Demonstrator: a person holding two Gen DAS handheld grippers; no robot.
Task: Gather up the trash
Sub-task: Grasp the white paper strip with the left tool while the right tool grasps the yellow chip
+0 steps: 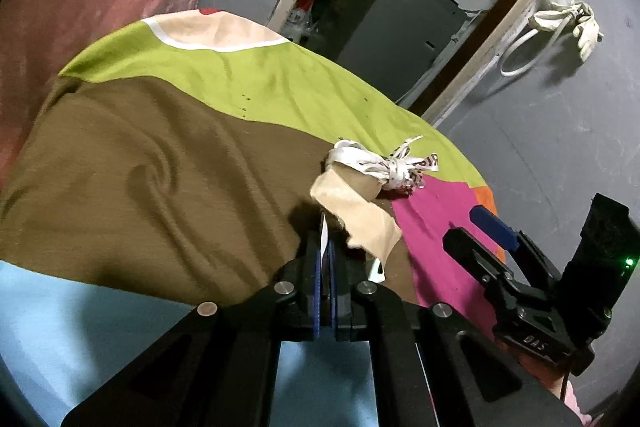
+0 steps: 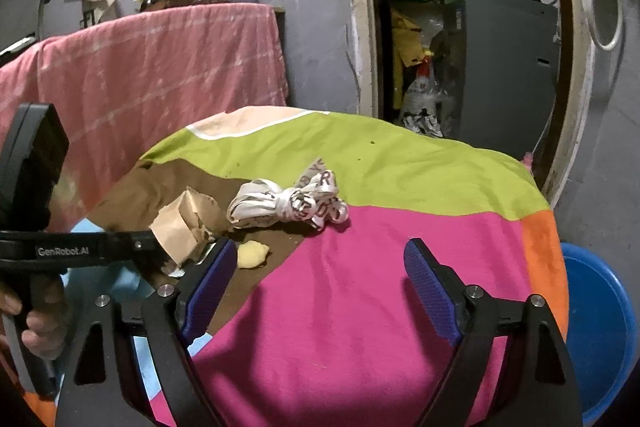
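A torn brown paper scrap point(image 1: 356, 215) point(image 2: 180, 227) lies on the round table's colourful cloth point(image 1: 160, 155) point(image 2: 400, 167). My left gripper point(image 1: 325, 241) point(image 2: 160, 247) is shut, and a thin white edge of that scrap shows between its blue pads. Just beyond it lies a knotted white strip with printed letters point(image 1: 384, 163) point(image 2: 288, 203). A small yellow lump point(image 2: 252, 255) sits beside the scrap. My right gripper point(image 2: 322, 251) point(image 1: 476, 227) stands open over the pink patch, nothing between its fingers.
A blue basin point(image 2: 600, 327) stands on the floor past the table's right edge. A pink cloth point(image 2: 160, 67) covers a counter behind, with bottles on top. An open doorway holds a grey cabinet point(image 2: 504, 59). A person's hand point(image 2: 36, 323) grips the left handle.
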